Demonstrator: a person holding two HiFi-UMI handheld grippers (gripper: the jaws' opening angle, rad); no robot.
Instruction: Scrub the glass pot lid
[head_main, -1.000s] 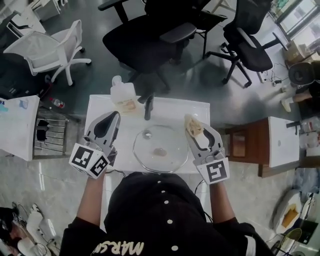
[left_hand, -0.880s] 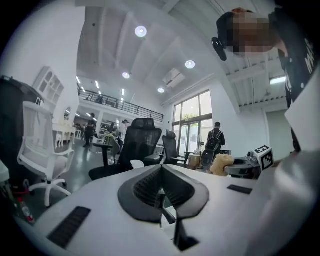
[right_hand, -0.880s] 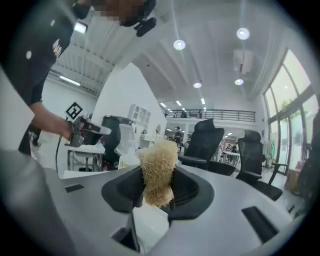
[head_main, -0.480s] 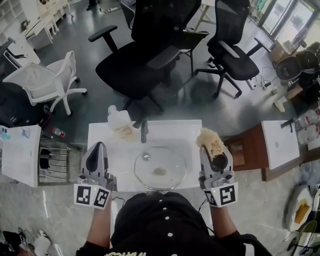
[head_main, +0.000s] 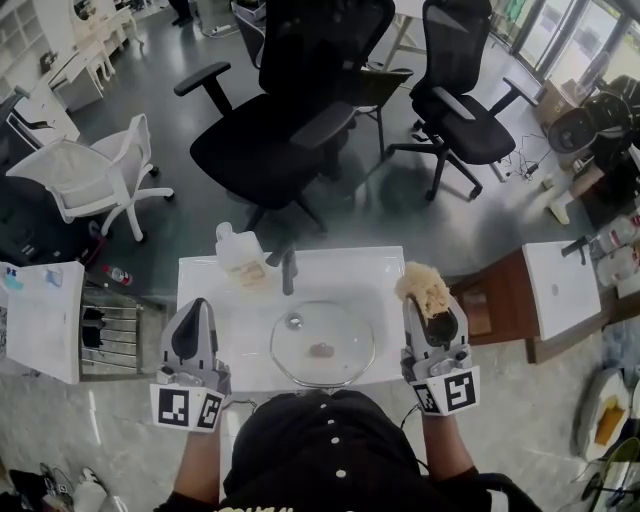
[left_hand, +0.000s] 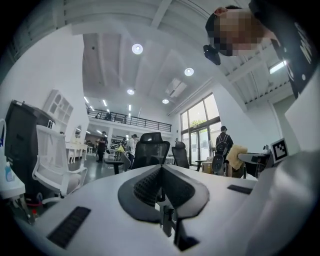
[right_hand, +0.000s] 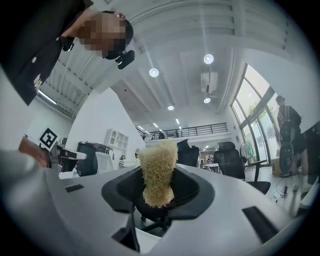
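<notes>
The glass pot lid (head_main: 322, 343) is lying flat in the middle of the white tabletop (head_main: 372, 275), just in front of the person. Being round, it is showing no long axis, and which face is turned up cannot be told. The left tongs (left_hand: 161, 172) are hovering at the lid's left, jaws pressed together on nothing. The right tongs (right_hand: 157, 186) are hovering at its right, clamping a straw-coloured fibrous scrubber (right_hand: 158, 162) that is sticking out past the tips. Neither is touching the lid.
</notes>
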